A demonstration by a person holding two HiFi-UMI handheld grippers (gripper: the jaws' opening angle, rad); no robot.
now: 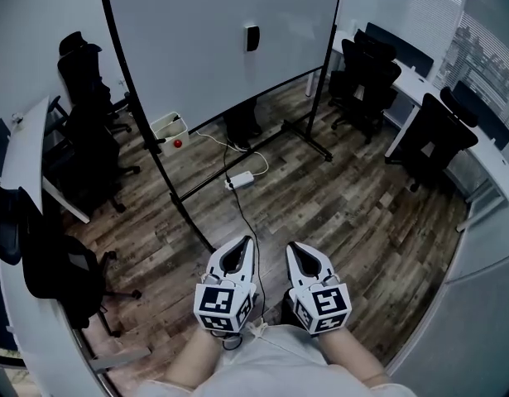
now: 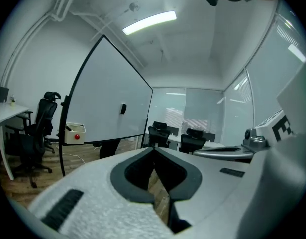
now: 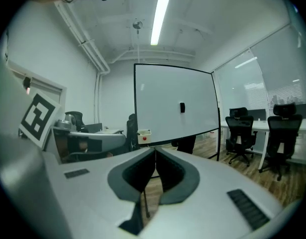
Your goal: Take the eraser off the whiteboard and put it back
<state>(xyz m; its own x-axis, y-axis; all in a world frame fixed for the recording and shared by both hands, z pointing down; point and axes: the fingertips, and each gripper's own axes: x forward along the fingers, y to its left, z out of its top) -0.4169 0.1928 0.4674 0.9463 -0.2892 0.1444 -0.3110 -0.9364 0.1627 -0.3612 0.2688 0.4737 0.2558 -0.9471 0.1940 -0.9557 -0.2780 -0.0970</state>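
Observation:
A small black eraser [image 1: 252, 38] clings to the face of the big wheeled whiteboard [image 1: 204, 40], far across the floor from me. It also shows as a dark block, the eraser [image 2: 123, 108] in the left gripper view and the eraser [image 3: 182, 107] in the right gripper view. My left gripper [image 1: 247, 240] and right gripper [image 1: 292, 246] sit side by side low in the head view, both pointing toward the board. Each is shut with its tips touching and nothing between them, as the left gripper [image 2: 153, 148] and right gripper [image 3: 155, 149] views show.
A white box with a red knob [image 1: 169, 129] hangs on the board's stand. A power strip [image 1: 240, 179] with cables lies on the wood floor before the stand. Someone's legs [image 1: 242, 126] show behind the board. Black office chairs [image 1: 372, 77] and white desks [image 1: 486, 151] line both sides.

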